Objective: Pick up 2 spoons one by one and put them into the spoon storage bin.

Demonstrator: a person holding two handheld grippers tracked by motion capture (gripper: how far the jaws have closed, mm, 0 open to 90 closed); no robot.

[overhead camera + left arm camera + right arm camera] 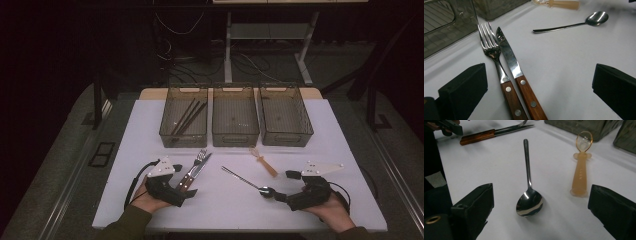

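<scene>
White rectangular tabletop (pixel 150 125) in a dark room, cables on the floor behind. Three smoky translucent plastic bins (pixel 235 122) at the far edge. Left gripper (pixel 540 82): jaws wide, holding nothing, astride the wood-handled fork (pixel 499 67) and wood-handled knife (pixel 516 72). Right gripper (pixel 540 205): jaws wide, holding nothing, astride the polished steel spoon (pixel 529 195); amber plastic spoon (pixel 580 172) alongside.

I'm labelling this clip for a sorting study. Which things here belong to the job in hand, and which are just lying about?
In the job:
- fork and knife, between the open left gripper jaws
- metal spoon, before the open right gripper
- three bins
- chopsticks, already in the left bin

Lying about:
- amber plastic spoon, not yet reached for
- cables on the floor behind
</scene>
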